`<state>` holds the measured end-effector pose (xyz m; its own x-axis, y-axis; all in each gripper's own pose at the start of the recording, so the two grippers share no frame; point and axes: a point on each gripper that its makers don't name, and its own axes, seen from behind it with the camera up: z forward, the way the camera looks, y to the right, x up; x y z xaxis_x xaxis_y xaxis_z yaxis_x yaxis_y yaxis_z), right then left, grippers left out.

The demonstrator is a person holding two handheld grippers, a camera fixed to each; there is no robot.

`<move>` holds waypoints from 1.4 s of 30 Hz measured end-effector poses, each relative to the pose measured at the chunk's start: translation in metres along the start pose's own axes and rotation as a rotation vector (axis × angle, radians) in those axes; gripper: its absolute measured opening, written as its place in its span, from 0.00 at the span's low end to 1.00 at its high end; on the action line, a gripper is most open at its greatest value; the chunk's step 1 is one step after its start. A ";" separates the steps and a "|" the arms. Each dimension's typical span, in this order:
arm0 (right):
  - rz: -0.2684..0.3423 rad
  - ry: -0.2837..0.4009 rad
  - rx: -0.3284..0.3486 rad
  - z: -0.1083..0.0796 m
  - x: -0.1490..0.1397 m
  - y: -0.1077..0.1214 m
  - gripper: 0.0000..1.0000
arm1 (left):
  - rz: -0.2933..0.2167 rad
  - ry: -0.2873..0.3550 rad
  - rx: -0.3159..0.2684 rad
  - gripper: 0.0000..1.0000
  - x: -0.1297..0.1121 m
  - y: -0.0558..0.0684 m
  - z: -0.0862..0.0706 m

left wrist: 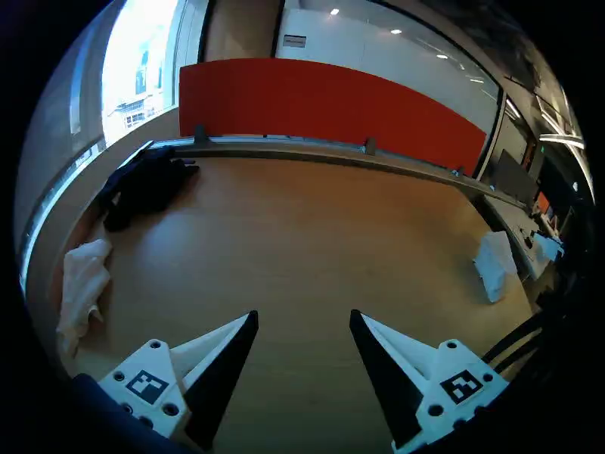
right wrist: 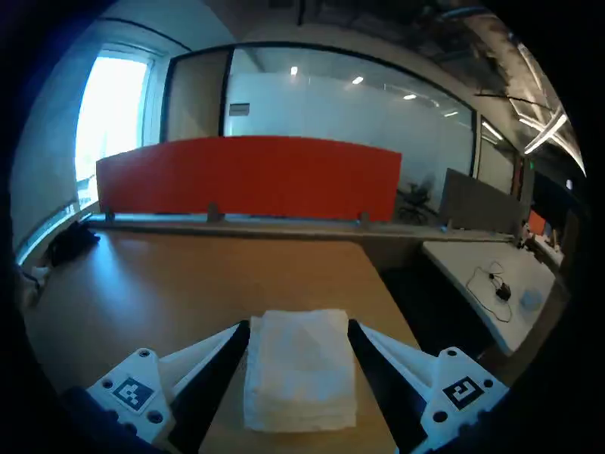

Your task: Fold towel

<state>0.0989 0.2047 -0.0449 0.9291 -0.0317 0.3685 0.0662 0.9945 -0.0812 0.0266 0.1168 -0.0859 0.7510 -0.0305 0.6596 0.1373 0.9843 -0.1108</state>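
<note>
- left gripper (left wrist: 302,321): fingers wide apart, nothing held, over wooden table (left wrist: 302,227).
- right gripper (right wrist: 296,329): fingers spread, flanking folded towel (right wrist: 301,367) lying flat near the table's edge; contact unclear.
- crumpled cloth (left wrist: 83,287) at far left.

A folded towel (right wrist: 301,367) lies on the table (right wrist: 189,280) near its right edge, between the fingers of the right gripper (right wrist: 299,324). A divider panel (right wrist: 249,178) stands along the table's far edge. A heaped bundle (left wrist: 144,185) sits in the far left corner, with a crumpled cloth (left wrist: 82,284) nearer, along the left edge.
</note>
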 end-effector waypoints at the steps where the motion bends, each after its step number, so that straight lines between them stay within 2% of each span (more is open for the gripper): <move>1: 0.009 0.038 -0.007 -0.002 0.011 -0.001 1.00 | 0.000 0.008 0.001 0.89 0.003 -0.001 0.000; 5: 0.037 0.159 -0.032 -0.009 0.043 -0.006 1.00 | -0.004 0.036 0.002 0.89 0.012 -0.002 0.002; 8: 0.040 0.202 -0.033 -0.012 0.054 -0.011 1.00 | -0.009 0.062 0.002 0.89 0.020 -0.003 0.003; 17: -0.017 0.225 -0.034 -0.011 0.071 -0.037 1.00 | -0.008 0.204 0.003 0.89 0.058 -0.009 -0.001; 26: -0.040 0.253 -0.007 -0.010 0.089 -0.086 1.00 | 0.001 0.371 0.010 0.89 0.105 -0.018 -0.013; 32: -0.004 0.268 0.020 -0.007 0.099 -0.121 1.00 | 0.005 0.428 0.031 0.89 0.124 -0.028 -0.016; 38: 0.036 0.293 0.043 -0.006 0.111 -0.156 1.00 | 0.010 0.456 0.028 0.89 0.131 -0.030 -0.018; 42: 0.037 0.306 0.064 -0.006 0.117 -0.179 1.00 | 0.010 0.472 0.029 0.89 0.135 -0.030 -0.019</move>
<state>0.1977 0.0225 0.0067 0.9975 -0.0145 0.0696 0.0164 0.9995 -0.0272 0.1357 0.0795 -0.0076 0.9647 -0.0898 0.2475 0.1152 0.9892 -0.0902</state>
